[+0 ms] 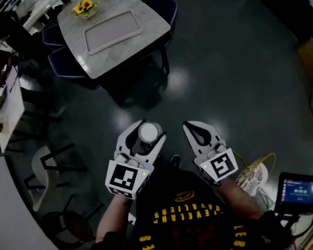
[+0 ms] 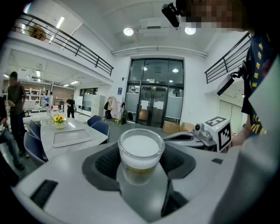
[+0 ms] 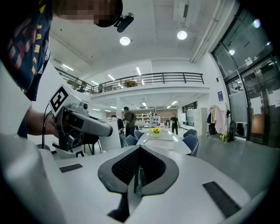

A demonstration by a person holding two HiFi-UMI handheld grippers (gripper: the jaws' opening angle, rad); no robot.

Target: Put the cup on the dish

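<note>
A white, frosted cup [image 1: 148, 132] [image 2: 141, 151] stands upright between the pads of my left gripper [image 1: 150, 129] [image 2: 141, 165], which is shut on its sides and holds it over the dark floor. My right gripper [image 1: 189, 126] [image 3: 139, 168] is just to the right at the same height, shut and empty. The cup [image 3: 109, 135] also shows behind the left gripper's jaw in the right gripper view. A white rectangular tray [image 1: 112, 31] [image 2: 71, 137] [image 3: 158, 141] lies on a grey table [image 1: 91, 59] far ahead, well beyond both grippers.
A pot of yellow flowers [image 1: 84, 7] [image 2: 59, 120] stands at the table's far end. Blue chairs [image 1: 63, 64] surround the table. White desks and chairs [image 1: 10, 112] line the left. A tablet [image 1: 298, 190] sits at the lower right. People stand in the background [image 2: 15, 105].
</note>
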